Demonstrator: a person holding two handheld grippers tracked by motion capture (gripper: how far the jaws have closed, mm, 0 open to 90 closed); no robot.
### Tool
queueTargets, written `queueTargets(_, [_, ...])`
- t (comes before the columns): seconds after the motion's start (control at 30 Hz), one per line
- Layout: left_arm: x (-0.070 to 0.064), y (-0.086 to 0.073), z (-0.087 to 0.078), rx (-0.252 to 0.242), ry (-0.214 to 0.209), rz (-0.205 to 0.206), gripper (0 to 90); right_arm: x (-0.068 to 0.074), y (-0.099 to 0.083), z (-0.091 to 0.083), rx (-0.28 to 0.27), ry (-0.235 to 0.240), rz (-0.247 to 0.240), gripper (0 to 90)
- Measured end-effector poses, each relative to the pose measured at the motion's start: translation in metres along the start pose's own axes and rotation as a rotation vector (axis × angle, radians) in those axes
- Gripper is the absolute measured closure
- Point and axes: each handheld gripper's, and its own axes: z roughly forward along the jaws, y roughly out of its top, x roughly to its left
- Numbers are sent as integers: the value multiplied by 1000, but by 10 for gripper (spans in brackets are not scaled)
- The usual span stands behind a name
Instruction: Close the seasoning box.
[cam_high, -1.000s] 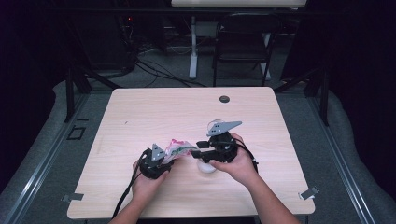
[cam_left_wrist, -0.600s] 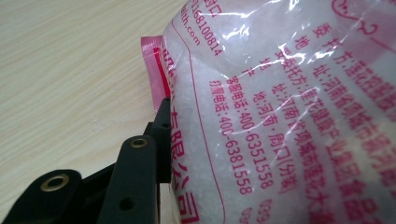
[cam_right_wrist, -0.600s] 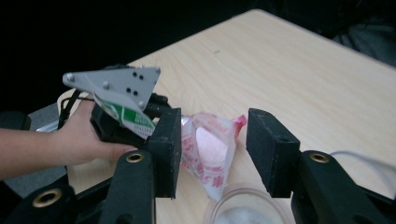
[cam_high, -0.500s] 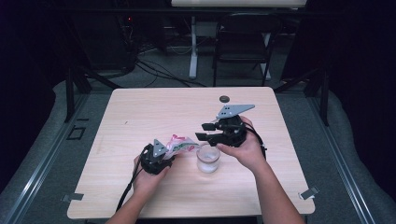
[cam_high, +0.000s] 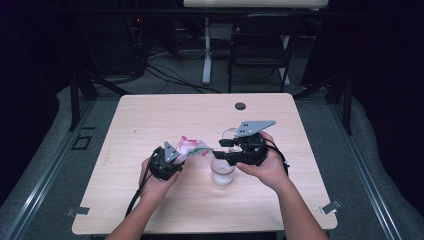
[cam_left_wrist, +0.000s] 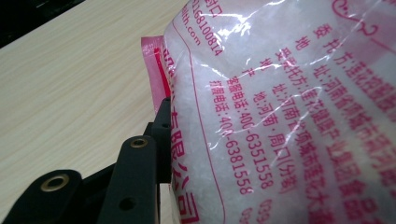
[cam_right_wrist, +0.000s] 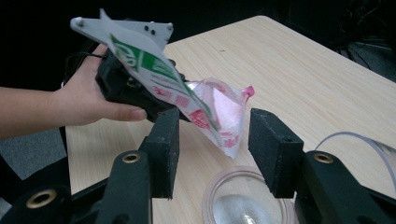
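A clear plastic bag (cam_high: 192, 147) with pink and green print, holding white granules, hangs tilted over the table. My left gripper (cam_high: 176, 156) is shut on its lower end. In the left gripper view the bag (cam_left_wrist: 289, 107) lies tight against my left gripper's (cam_left_wrist: 173, 140) one visible jaw. A clear cup (cam_high: 222, 172) stands on the wooden table (cam_high: 150, 120), just right of the bag. My right gripper (cam_high: 223, 150) hovers over the cup, open. In the right gripper view its jaws (cam_right_wrist: 215, 140) frame the bag's drooping corner (cam_right_wrist: 224, 126) without touching it, and the cup's mouth (cam_right_wrist: 243, 203) lies below.
A clear round lid (cam_right_wrist: 359, 144) lies on the table by my right gripper. A black grommet (cam_high: 240, 106) sits near the table's far edge. A dark chair (cam_high: 260, 45) and cables stand on the floor beyond the table.
My right gripper rose off the cup, moved back and right, and has now come down and left a little towards the bag's corner. The left gripper and bag have barely moved.
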Motion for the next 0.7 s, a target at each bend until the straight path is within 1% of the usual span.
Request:
queueTargets(0.1, [3, 6, 0, 4, 15, 17, 609, 1, 1, 1, -4, -3, -10, 516])
queueTargets(0.2, [2, 11, 1, 15, 42, 55, 609, 2, 1, 3, -6, -16, -19, 484])
queueTargets(0.37, [-3, 19, 0, 20, 61, 112, 609, 5, 1, 7, 6, -19, -33, 476])
queueTargets(0.43, [-6, 22, -1, 25, 70, 141, 609, 7, 1, 8, 3, -19, -39, 474])
queueTargets(0.5, [-9, 24, -1, 27, 69, 157, 609, 9, 2, 8, -3, -18, -50, 474])
queueTargets(0.57, [-11, 24, -1, 25, 65, 165, 609, 10, 2, 9, 0, -14, -59, 474])
queueTargets(0.67, [-13, 25, -1, 27, 57, 166, 609, 11, 1, 11, 0, -3, -60, 474])
queueTargets(0.7, [-13, 25, -1, 27, 55, 165, 610, 12, 1, 11, 7, -8, -63, 474])
